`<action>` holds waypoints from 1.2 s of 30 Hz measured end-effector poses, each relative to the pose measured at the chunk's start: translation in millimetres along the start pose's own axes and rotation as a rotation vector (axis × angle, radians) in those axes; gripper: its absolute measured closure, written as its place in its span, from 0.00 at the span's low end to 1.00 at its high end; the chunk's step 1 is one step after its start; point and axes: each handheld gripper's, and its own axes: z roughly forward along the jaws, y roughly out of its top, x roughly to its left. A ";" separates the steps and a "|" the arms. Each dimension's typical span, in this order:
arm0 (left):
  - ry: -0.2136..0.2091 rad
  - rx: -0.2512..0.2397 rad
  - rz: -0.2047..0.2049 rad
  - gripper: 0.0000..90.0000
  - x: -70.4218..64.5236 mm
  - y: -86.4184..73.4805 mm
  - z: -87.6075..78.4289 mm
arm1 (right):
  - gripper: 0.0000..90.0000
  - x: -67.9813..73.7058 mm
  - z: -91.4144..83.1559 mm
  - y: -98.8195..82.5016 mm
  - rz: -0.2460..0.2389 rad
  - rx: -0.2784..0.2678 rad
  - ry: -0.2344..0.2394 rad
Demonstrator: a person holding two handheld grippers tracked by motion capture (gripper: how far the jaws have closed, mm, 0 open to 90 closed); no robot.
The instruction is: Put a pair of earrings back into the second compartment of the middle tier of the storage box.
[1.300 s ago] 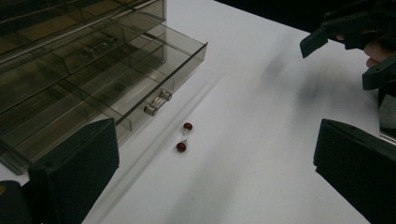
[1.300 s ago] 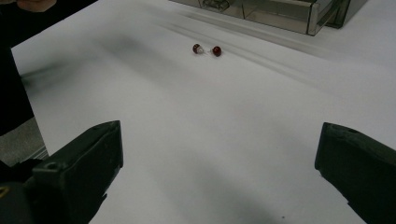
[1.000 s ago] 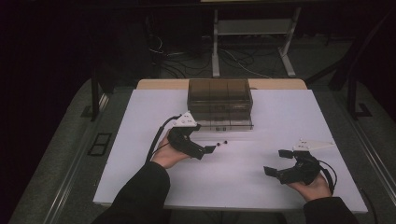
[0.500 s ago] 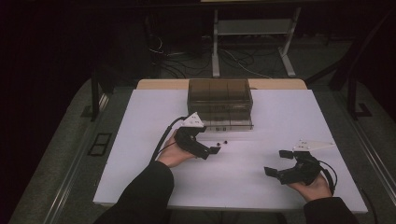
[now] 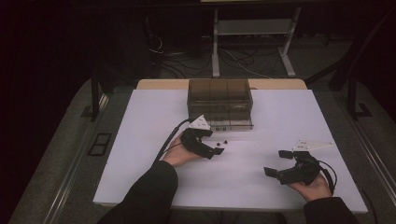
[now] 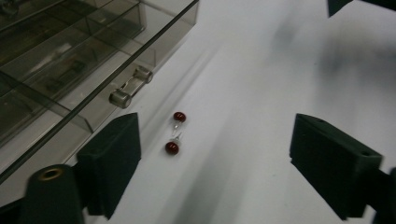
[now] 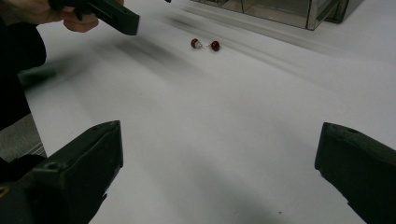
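You see two glossy dark-red beads (image 6: 175,132) on thin clear posts, lying on a smooth matt white table (image 5: 154,121). The smoky box (image 5: 219,100) looks like glossy see-through plastic; your gripper pads (image 6: 114,158) look matt black.

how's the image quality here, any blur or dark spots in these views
High view: room dark beyond the lit white table, the organizer box murky. Left gripper view: two red beads sharp, the jaws near the lens soft. Right gripper view: streaky shadows smear the sheet near the left gripper.
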 end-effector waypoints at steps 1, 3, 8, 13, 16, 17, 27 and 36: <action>0.000 0.005 0.000 0.22 0.9 -0.8 1.3 | 0.01 0.0 0.0 0.0 0.000 0.000 0.000; 0.002 0.010 0.007 0.25 2.9 -2.5 4.4 | 0.01 -0.2 -0.2 -0.2 0.002 0.001 0.001; 0.008 0.023 0.023 0.32 7.4 -5.6 11.4 | 0.01 -0.4 -0.1 -0.7 -0.001 0.004 0.002; 0.019 0.025 0.013 0.39 12.0 -9.4 21.0 | 0.01 0.1 0.8 -1.0 -0.006 0.010 0.002; 0.024 0.028 0.016 0.44 13.9 -10.4 26.3 | 0.01 -0.1 1.0 -1.1 -0.006 0.014 0.006; 0.025 0.032 0.019 0.45 14.5 -10.8 28.0 | 0.01 -0.1 1.1 -1.1 -0.006 0.014 0.006; 0.049 0.057 0.028 0.62 19.8 -16.3 41.3 | 0.01 -0.2 0.9 -1.9 -0.011 0.019 0.011; 0.060 0.063 0.077 0.77 21.1 -16.8 45.2 | 0.01 -0.6 1.0 -2.2 -0.015 0.023 0.011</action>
